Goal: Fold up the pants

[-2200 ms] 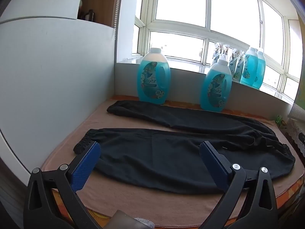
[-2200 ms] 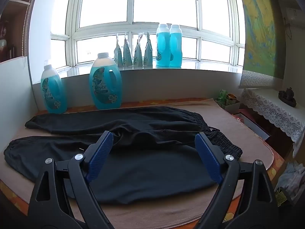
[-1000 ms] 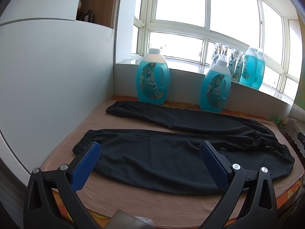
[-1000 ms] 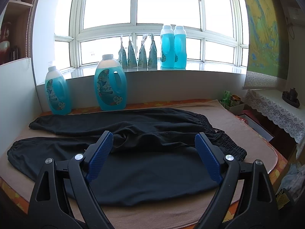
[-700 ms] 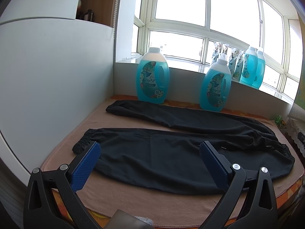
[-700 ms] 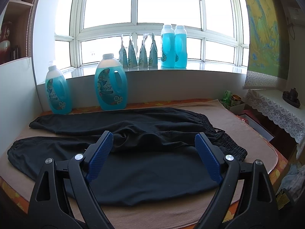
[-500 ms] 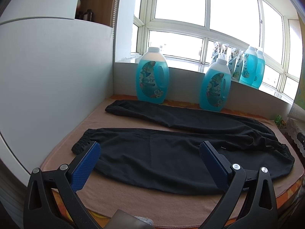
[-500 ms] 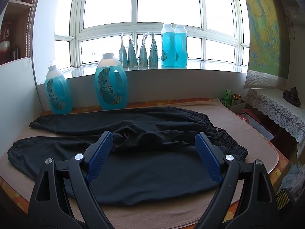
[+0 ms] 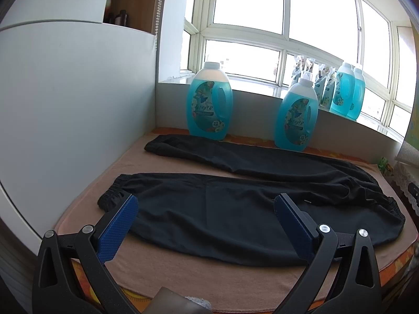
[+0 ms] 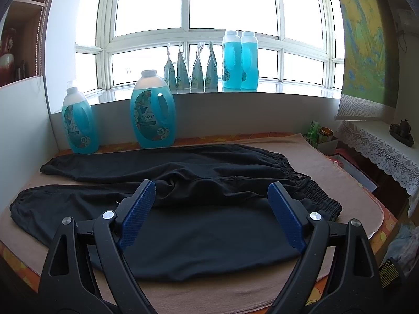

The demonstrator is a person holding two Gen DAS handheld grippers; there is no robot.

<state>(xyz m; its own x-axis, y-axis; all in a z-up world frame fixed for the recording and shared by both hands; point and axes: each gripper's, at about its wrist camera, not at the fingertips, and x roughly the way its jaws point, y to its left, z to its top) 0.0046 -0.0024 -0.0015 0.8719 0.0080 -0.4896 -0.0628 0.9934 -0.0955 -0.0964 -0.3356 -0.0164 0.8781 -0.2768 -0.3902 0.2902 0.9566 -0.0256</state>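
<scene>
The black pants lie spread flat on the tan mat, legs pointing left, waistband at right. The left gripper and right gripper hover above the near leg, jaws wide apart, holding nothing. Folding appears not yet begun. The next move likely calls for pinching the near leg's edge and carrying it over the far leg.
</scene>
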